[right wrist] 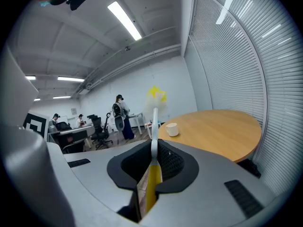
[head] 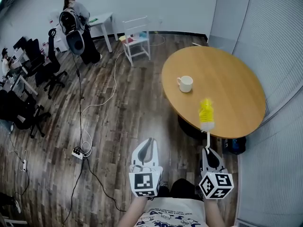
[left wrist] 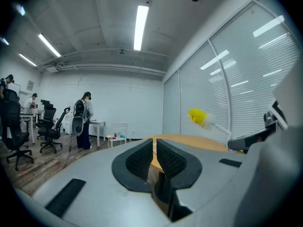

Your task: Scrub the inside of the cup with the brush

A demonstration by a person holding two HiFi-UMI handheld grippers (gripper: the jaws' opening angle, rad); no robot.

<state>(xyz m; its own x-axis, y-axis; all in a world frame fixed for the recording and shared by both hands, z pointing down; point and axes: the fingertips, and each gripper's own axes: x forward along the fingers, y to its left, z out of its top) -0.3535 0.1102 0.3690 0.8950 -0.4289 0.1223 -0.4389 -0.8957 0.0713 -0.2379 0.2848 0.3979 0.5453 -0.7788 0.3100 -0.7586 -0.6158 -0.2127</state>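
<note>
Right gripper (head: 207,149) clenched on the thin handle of brush (head: 206,113), yellow head up. Left gripper (head: 148,142) jaws together, empty. Cup (head: 185,83) upright on table (head: 236,93), well apart from both. Judged: cup light, rigid, slick, breakable; steady it at rim or handle.

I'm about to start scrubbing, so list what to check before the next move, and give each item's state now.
1. Brush gripped: the right gripper is shut on the handle of the yellow-bristled, white-stemmed brush. Ok.
2. Left gripper free to steady the cup: its jaws are nearly together with nothing between them. Ok.
3. White ceramic cup upright with its mouth up on the round wooden table. Ok.
4. Bristles inside the cup: the brush head is well apart from it. Not ok.
5. Cup empty inside: cannot tell.
</note>
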